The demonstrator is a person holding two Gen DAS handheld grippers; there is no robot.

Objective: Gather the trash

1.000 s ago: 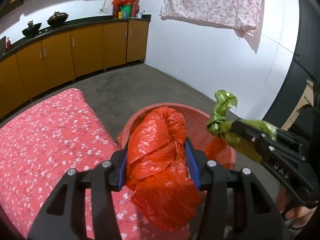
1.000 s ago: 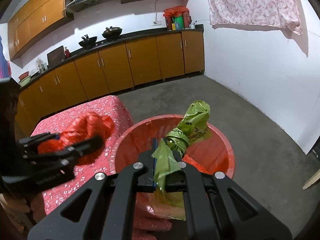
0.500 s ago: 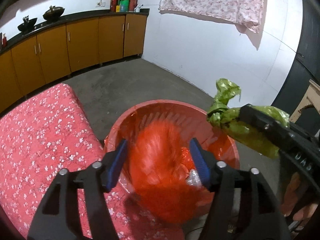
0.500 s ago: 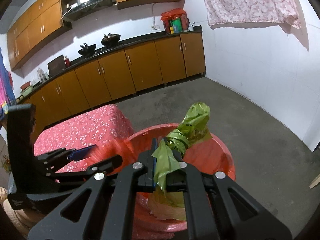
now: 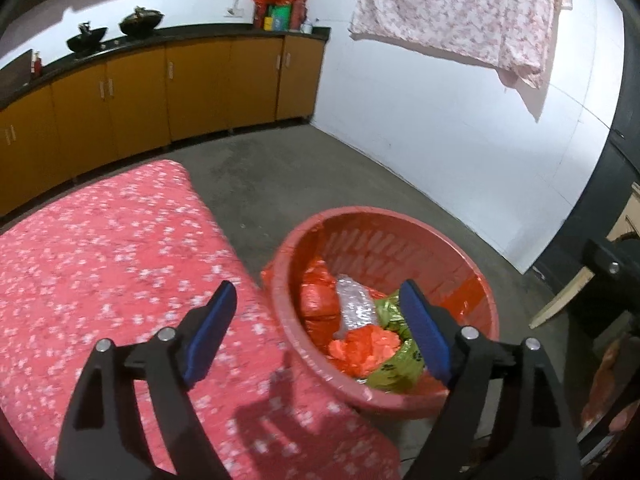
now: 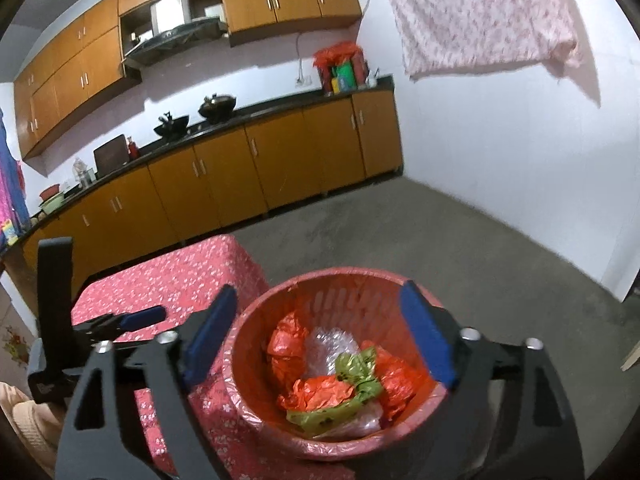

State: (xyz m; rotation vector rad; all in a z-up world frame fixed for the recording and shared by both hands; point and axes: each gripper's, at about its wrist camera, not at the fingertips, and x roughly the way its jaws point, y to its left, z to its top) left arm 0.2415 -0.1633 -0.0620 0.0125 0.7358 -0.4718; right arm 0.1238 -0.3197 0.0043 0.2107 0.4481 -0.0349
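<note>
Both the left gripper [image 5: 320, 336] and right gripper [image 6: 320, 332] are hanging spread wide, carrying nothing. Orange bag [image 6: 316, 394] and green bag [image 6: 352, 384] are lying inside the red basket [image 6: 260, 328]; both are looking light, crinkly, best pinched at bunched folds

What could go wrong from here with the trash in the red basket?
The green bag lies loosely on top of the pile in the red basket, so it might spill if bumped. Both grippers, left and right, hang open right over the rim and could snag it when pulling back.
</note>
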